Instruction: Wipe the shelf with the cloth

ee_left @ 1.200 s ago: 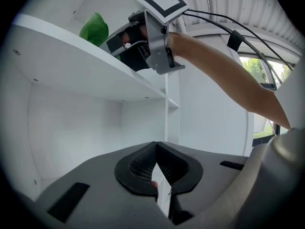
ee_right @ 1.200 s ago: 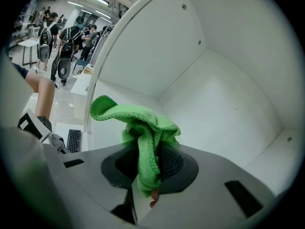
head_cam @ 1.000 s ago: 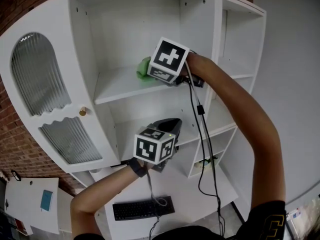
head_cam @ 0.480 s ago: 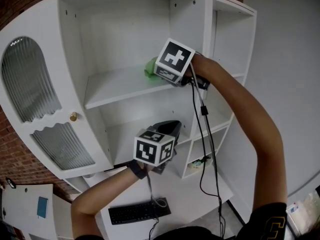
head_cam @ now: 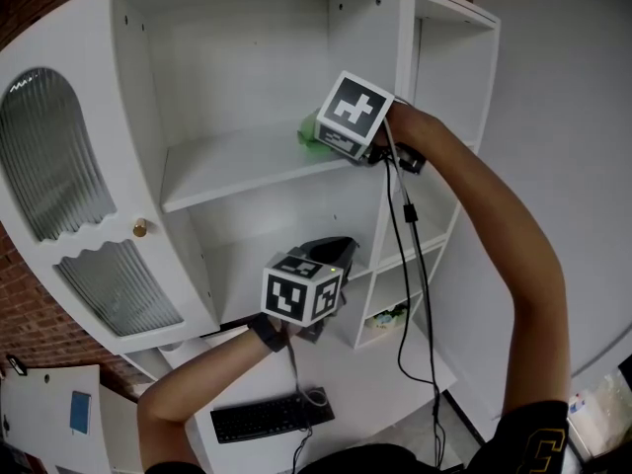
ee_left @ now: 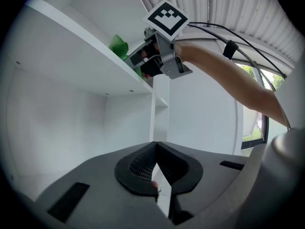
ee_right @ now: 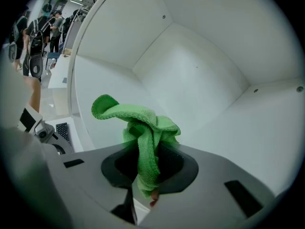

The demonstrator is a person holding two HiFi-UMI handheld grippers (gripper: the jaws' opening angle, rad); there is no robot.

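R tool [ee_right: 145, 180] tight on green cloth [ee_right: 143, 123] on upper shelf [head_cam: 227, 166]; L tool [ee_left: 156, 166] closed, empty, below.

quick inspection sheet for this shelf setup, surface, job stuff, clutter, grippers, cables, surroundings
surface: white shelf, bare apart from the cloth at its right end
job's things: green cloth, bunched, pinched in the right gripper's jaws
clutter: small items in a lower right compartment, too small to identify; black keyboard on the white desk below
grippers: right gripper at the shelf, jaws closed on the cloth; left gripper lower down, jaws together, empty
cables: black cable hangs from the right gripper; another drops from the left gripper
surroundings: cabinet door with ribbed glass, brick wall
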